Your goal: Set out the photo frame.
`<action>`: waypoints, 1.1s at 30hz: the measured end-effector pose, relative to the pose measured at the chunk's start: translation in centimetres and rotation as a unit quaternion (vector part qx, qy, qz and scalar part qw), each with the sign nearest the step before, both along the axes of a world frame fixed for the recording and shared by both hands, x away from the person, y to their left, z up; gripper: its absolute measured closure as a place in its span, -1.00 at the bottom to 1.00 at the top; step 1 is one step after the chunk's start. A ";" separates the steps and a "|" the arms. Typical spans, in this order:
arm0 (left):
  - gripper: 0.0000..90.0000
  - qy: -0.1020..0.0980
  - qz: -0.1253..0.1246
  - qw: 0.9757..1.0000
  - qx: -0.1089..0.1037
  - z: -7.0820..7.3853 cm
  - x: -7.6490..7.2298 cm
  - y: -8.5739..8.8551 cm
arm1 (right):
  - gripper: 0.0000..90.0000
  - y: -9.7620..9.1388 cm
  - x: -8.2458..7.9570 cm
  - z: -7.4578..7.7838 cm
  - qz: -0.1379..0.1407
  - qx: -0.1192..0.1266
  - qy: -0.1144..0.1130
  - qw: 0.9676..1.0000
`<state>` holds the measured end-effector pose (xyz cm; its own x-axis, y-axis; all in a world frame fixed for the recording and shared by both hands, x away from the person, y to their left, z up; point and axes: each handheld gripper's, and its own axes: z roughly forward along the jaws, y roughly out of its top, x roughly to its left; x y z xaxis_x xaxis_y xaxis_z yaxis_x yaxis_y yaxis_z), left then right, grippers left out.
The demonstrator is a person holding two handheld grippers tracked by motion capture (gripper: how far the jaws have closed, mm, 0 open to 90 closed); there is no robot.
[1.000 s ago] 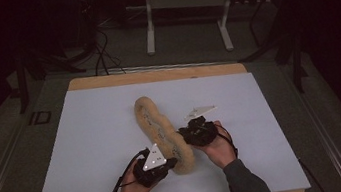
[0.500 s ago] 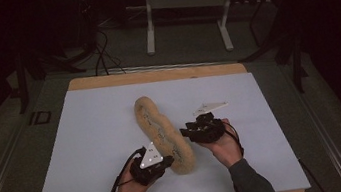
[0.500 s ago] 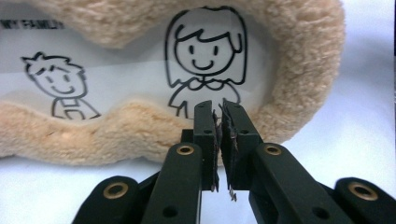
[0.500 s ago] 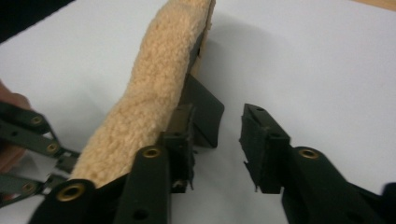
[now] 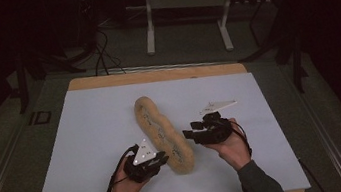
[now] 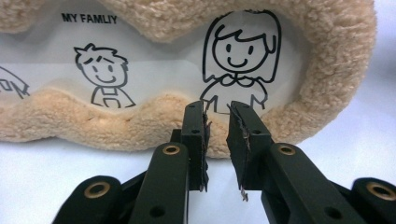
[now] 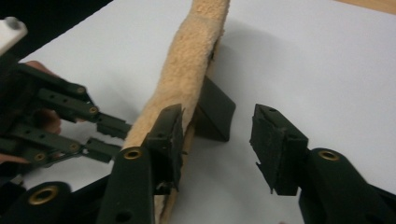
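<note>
White table covering (image 5: 88, 138) carries the plush picture frame (image 5: 162, 133) lengthwise between your hands, where it lay a second ago. Your right gripper (image 5: 191, 134) has lifted off its right edge, and both sets of jaws have just been opening with nothing pinched. Your left gripper (image 6: 217, 122) sits low and level, jaws slightly parted just short of the fleece edge; your right is cradled palm-up.
</note>
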<state>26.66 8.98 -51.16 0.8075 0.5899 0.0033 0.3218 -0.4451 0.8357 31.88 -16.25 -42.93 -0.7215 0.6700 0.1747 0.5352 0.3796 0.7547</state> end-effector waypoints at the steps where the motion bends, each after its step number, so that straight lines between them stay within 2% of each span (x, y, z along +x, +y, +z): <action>1: 0.68 0.000 0.001 1.000 0.000 0.0 0.0 0.0 | 0.09 0.0 -0.2 0.1 0.005 0.002 0.003 1.000; 13: 0.66 0.002 0.010 1.000 0.000 0.1 0.1 0.4 | -0.23 0.5 -1.1 0.2 0.022 0.014 0.008 1.000; 25: 0.62 0.005 0.014 1.000 -0.001 0.2 0.2 0.7 | -0.53 1.7 -1.9 -0.7 0.039 0.003 0.003 0.999; 33: 0.61 0.005 0.018 1.000 -0.001 0.2 0.3 0.9 | -0.70 2.0 -2.2 -1.4 0.048 0.005 0.009 0.999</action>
